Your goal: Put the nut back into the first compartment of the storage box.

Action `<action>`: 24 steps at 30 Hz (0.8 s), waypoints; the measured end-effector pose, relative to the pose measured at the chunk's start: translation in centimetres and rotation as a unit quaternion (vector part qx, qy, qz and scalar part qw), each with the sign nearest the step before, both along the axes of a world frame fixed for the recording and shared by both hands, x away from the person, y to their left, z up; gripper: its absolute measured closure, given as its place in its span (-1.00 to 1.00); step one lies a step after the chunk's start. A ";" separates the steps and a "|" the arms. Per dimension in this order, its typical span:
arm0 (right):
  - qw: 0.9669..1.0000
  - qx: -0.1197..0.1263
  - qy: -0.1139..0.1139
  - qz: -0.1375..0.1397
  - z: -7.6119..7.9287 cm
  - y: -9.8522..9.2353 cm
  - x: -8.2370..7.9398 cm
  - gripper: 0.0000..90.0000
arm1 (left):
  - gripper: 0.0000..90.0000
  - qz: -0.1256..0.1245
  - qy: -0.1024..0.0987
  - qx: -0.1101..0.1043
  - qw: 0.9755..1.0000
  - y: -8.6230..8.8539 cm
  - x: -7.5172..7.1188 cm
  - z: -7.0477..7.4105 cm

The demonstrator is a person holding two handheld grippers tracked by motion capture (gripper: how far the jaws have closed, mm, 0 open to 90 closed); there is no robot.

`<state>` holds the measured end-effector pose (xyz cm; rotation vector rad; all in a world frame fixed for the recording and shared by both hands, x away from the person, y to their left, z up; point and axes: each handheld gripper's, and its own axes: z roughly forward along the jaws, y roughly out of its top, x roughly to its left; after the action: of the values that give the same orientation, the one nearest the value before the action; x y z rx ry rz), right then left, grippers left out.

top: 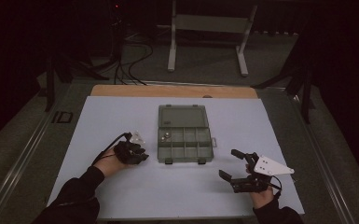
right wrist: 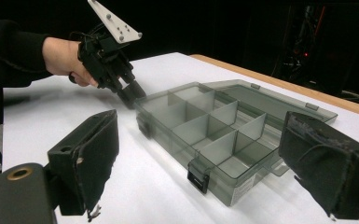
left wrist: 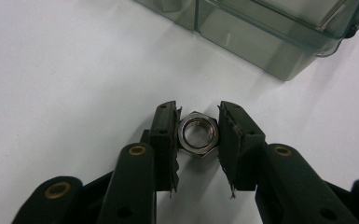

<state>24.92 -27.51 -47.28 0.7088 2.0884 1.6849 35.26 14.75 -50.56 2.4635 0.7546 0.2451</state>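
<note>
A steel hex nut [left wrist: 198, 136] lies flat on the white sheet [left wrist: 65, 79], and my left gripper [left wrist: 199, 113] is shut on it, a black pad pressed to each side. From above, this gripper [top: 139, 154] sits just left of an open grey compartment box [top: 185, 136]. The box's corner [left wrist: 270, 32] stands just beyond the nut. My right gripper [top: 230, 164] hovers open and holding nothing at the front right of the box. In the right gripper view the wide-apart fingers [right wrist: 91, 158] frame the box [right wrist: 214, 126], with the left gripper [right wrist: 129, 92] behind it.
The box lid [top: 183, 115] lies open flat toward the far side. A small metal part [top: 166, 136] rests in a far-left compartment. The white sheet [top: 121, 196] covers most of the wooden table [top: 172, 90]. A white frame [top: 209, 28] stands on the floor beyond.
</note>
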 end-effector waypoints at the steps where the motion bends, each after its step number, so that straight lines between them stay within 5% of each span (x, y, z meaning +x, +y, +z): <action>1: 1.000 0.000 0.000 0.000 0.0 0.0 0.0 -0.73 | 0.55 0.000 0.000 0.002 1.000 -0.1 0.0 0.0; 11: 1.000 0.001 0.000 -0.001 0.0 0.0 0.0 -0.73 | 0.58 0.010 0.004 0.008 1.000 0.1 0.2 0.7; 24: 1.000 0.002 0.000 -0.001 0.0 0.0 0.0 -0.73 | 0.58 0.022 -0.022 -0.022 0.999 0.2 1.5 5.3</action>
<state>24.95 -27.52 -47.28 0.7125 2.0844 1.6890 36.79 14.93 -45.26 2.3941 0.7878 0.2964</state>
